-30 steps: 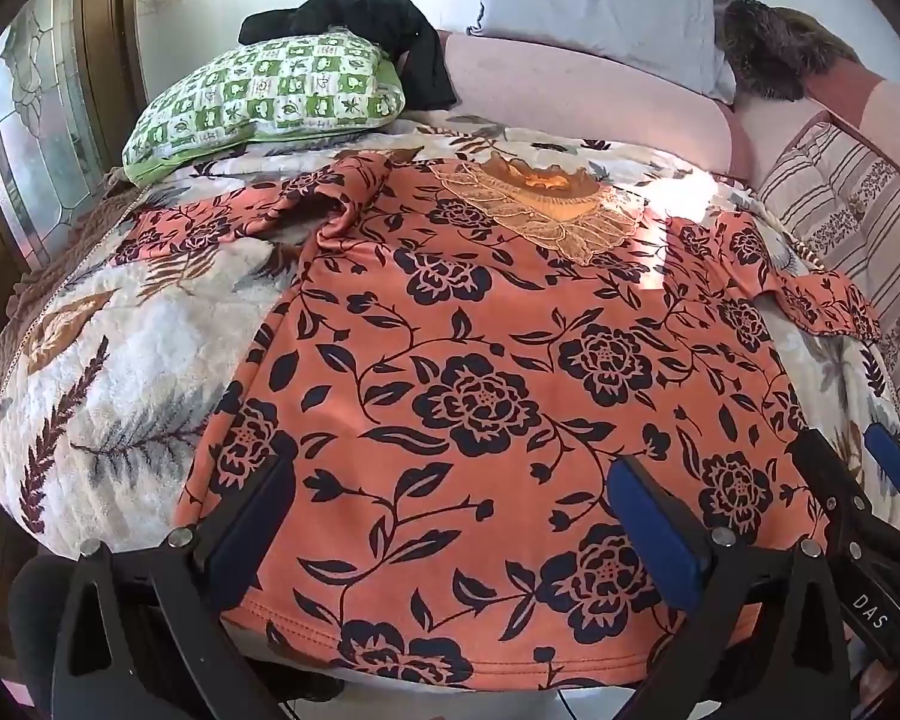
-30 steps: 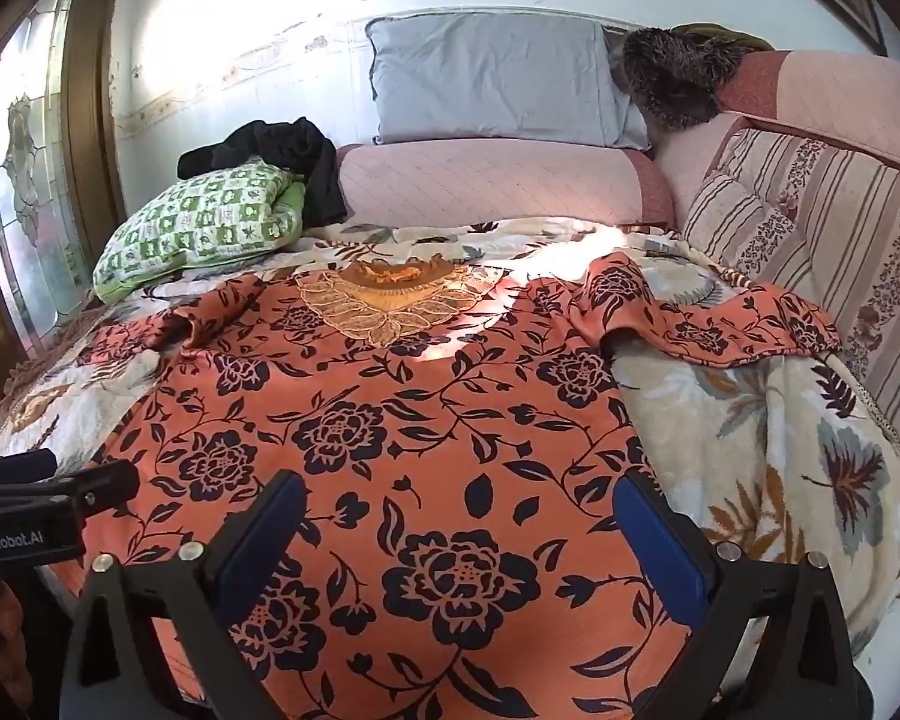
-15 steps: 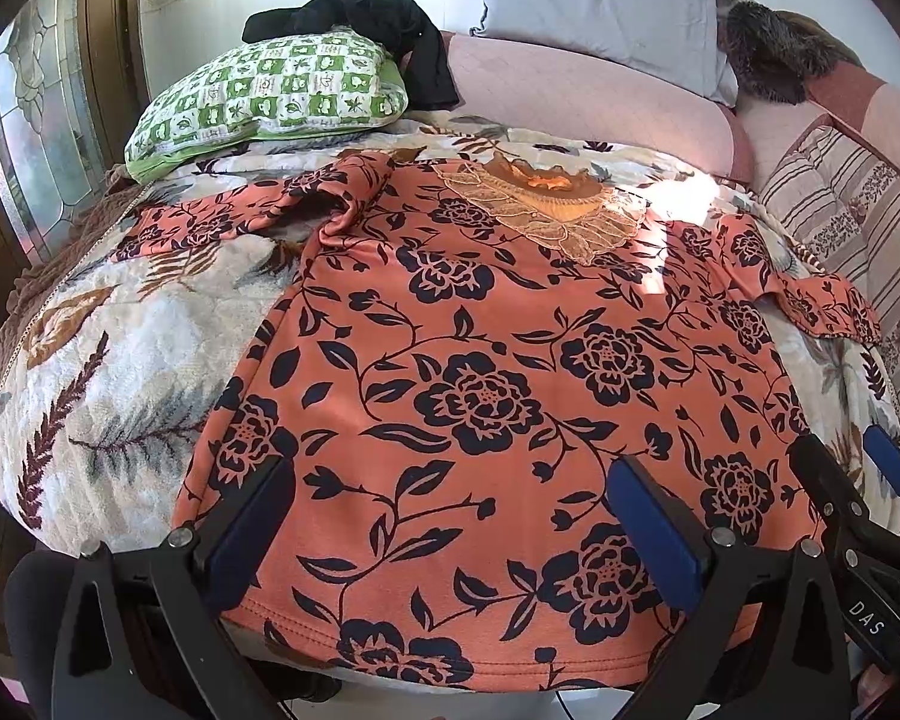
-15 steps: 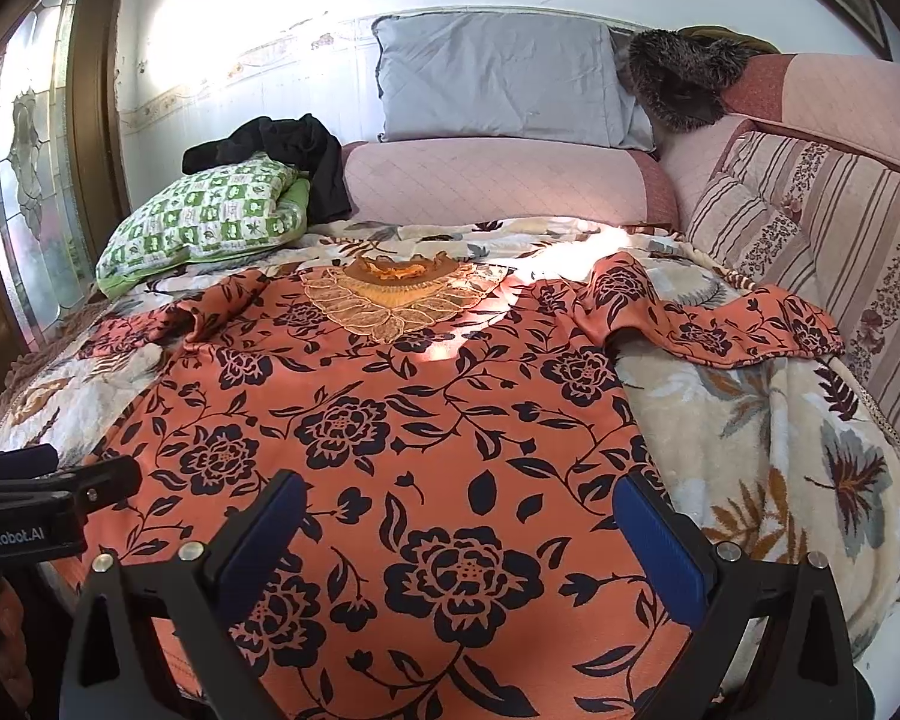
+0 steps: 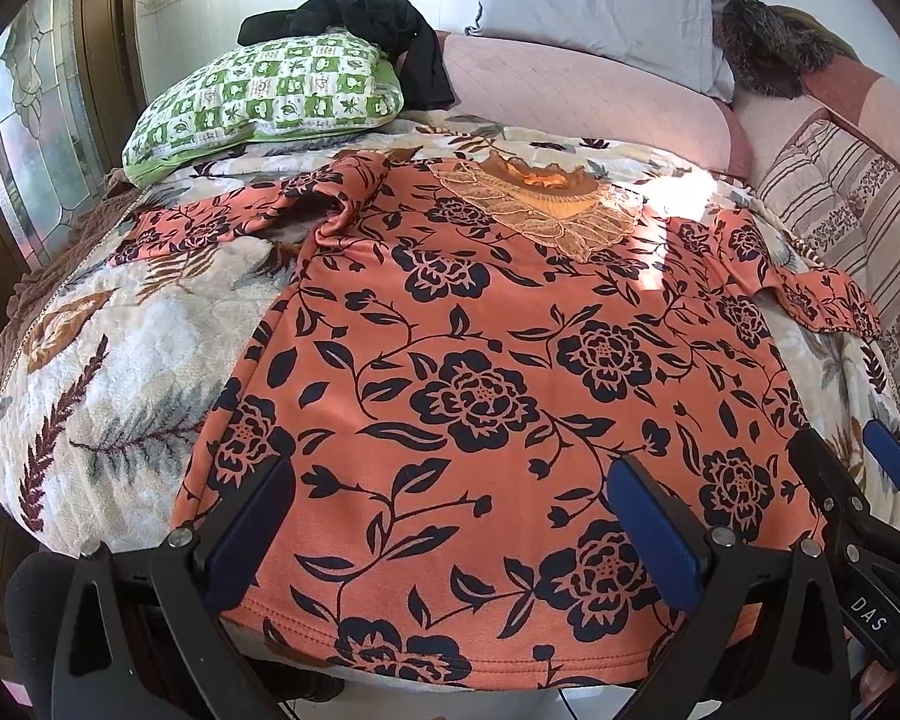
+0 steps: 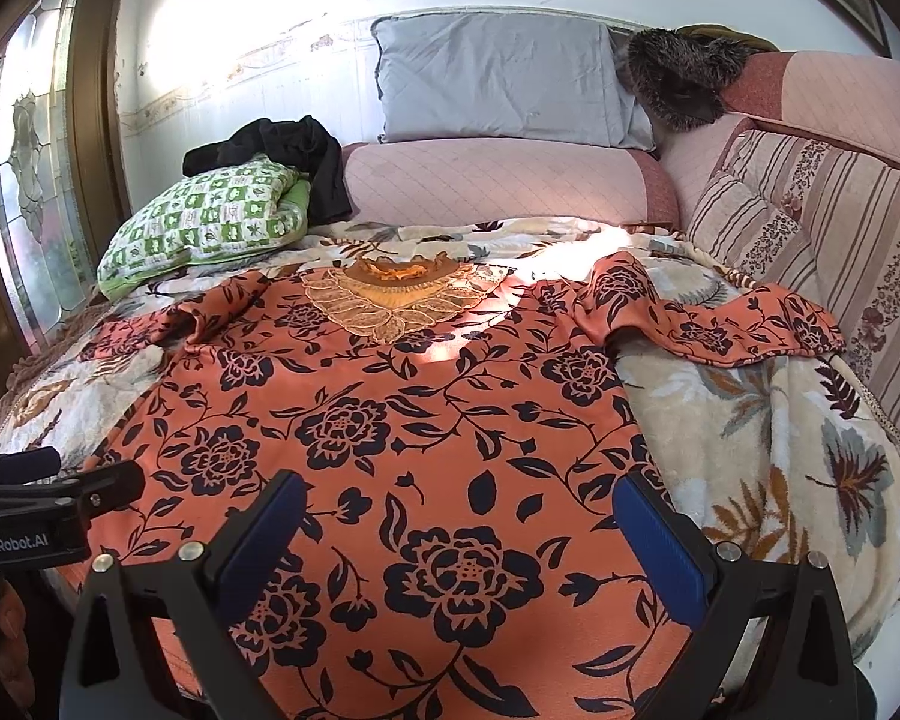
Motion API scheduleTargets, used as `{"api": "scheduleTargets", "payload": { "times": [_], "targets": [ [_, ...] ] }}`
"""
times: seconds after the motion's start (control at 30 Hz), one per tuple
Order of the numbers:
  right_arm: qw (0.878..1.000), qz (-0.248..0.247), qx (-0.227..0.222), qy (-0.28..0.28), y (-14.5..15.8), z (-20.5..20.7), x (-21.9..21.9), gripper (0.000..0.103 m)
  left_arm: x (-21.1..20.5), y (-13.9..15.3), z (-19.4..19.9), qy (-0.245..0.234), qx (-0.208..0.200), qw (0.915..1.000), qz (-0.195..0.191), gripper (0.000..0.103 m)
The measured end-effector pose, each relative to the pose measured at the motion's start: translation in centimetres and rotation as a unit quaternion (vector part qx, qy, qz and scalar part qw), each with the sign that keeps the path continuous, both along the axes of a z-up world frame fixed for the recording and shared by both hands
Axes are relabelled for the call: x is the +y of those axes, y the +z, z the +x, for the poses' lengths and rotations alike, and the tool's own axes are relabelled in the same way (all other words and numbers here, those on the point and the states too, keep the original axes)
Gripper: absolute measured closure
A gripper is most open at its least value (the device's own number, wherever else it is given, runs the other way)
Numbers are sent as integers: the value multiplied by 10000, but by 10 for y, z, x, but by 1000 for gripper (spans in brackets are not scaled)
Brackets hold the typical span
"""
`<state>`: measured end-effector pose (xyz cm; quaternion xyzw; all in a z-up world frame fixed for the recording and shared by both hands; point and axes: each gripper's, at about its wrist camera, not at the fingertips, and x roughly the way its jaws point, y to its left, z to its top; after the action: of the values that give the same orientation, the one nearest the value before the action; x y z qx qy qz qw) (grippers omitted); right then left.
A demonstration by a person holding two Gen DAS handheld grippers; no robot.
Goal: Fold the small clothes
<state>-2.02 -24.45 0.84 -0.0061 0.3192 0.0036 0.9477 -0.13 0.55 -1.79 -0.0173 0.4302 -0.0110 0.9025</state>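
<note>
You have one orange floral top (image 5: 486, 372) spread on one leaf-print blanket (image 5: 108, 360). Count two grippers: the left gripper (image 5: 450, 534) and the right gripper (image 6: 456, 546), each with two blue pads, spread wide. At eleven o'clock lies one green checked pillow (image 6: 210, 216) with one black garment (image 6: 288, 150) on it. At twelve o'clock stands one grey pillow (image 6: 504, 84), and at one o'clock one furry item (image 6: 678, 78).

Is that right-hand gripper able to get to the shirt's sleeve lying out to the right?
Probably yes: the right gripper hangs open over the orange floral shirt, and nothing lies between it and the sleeve.
</note>
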Motion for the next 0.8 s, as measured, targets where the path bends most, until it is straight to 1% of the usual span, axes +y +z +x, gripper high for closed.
{"api": "scheduleTargets", "payload": {
  "times": [0.8],
  "targets": [
    [10000, -4, -52, 31, 2, -1, 0, 0, 0, 2, -1, -31, 33, 10000, 2, 0]
  ]
}}
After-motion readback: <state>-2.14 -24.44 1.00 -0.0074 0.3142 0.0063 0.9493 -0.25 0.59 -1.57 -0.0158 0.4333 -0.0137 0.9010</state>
